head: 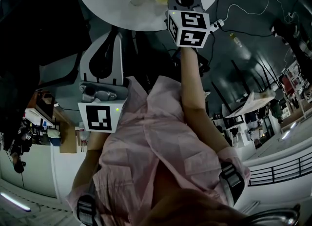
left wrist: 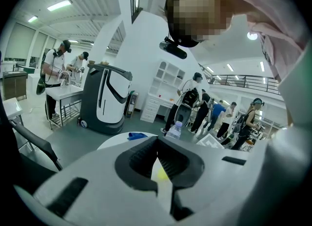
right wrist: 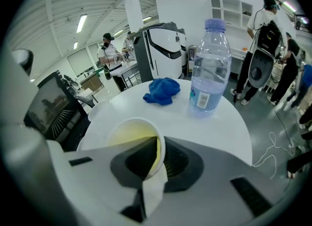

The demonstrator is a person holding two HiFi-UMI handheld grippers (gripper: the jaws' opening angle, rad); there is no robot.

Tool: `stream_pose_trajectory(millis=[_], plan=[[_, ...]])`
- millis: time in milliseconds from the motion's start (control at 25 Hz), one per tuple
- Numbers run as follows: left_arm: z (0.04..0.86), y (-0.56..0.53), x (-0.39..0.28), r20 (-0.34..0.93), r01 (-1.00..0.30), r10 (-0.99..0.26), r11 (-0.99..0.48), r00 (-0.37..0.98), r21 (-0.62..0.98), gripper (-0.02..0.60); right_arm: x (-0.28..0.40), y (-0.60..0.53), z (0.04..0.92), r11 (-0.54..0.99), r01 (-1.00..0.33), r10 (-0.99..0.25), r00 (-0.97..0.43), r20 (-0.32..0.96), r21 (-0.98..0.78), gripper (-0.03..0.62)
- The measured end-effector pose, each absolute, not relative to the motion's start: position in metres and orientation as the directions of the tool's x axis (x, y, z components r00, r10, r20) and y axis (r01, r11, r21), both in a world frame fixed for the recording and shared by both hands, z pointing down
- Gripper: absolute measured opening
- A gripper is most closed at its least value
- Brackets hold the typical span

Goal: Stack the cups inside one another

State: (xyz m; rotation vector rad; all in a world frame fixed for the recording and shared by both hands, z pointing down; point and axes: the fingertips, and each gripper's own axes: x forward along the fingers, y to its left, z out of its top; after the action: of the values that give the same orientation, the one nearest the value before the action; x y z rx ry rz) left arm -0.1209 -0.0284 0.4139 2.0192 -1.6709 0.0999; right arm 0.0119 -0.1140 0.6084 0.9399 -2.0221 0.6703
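While the right claw [right wrist: 158, 142] pinches the wall of a paper cup [right wrist: 127, 136], the left claw [left wrist: 157, 141] hangs short of the bench [right wrist: 224, 127] with its jaws pressed together at the tips. The cup is white outside and yellow inside. One jaw of the right claw sits inside its mouth and the other lies against its outer wall, so the rim is caught between the two dark pads. The cup leans toward that claw over the near part of the round white bench; whether its base rests on the top cannot be told.

Ahead of the right claw, past the cup, a crumpled blue cloth [right wrist: 162, 91] lies on the bench. Ahead and to the right, a clear plastic bottle [right wrist: 209, 73] stands upright, near the cloth but apart from it. Left of the cup, by the bench's edge, a pale round rim [right wrist: 99, 109] shows, too faint to name.

Nothing solid shows between the left claw's pads; behind the tips there is only a thin slit, with a sliver of white and a spot of yellow in it. In the head view the right claw reaches onto the bench, its marker cube [head: 187, 27] just behind the cup, while the left claw sits close to the person's pink shirt [head: 146, 147].
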Motion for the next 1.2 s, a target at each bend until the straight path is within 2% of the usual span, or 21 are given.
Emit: stream_pose_trajectory(millis=[360, 1200], plan=[[0.412, -0.029, -0.120, 0.371, -0.930, -0.895, -0.116, 0.250, 0.348, 0.015, 0.011, -0.113, 0.610, 0.585, -0.802, -0.378, -0.405, 0.833, -0.124, 0.043], [0.400, -0.027, -0.123, 0.320, -0.932, -0.913, -0.143, 0.254, 0.333, 0.015, 0.012, -0.124, 0.576, 0.606, -0.790, -0.454, -0.434, 0.778, -0.088, 0.043]])
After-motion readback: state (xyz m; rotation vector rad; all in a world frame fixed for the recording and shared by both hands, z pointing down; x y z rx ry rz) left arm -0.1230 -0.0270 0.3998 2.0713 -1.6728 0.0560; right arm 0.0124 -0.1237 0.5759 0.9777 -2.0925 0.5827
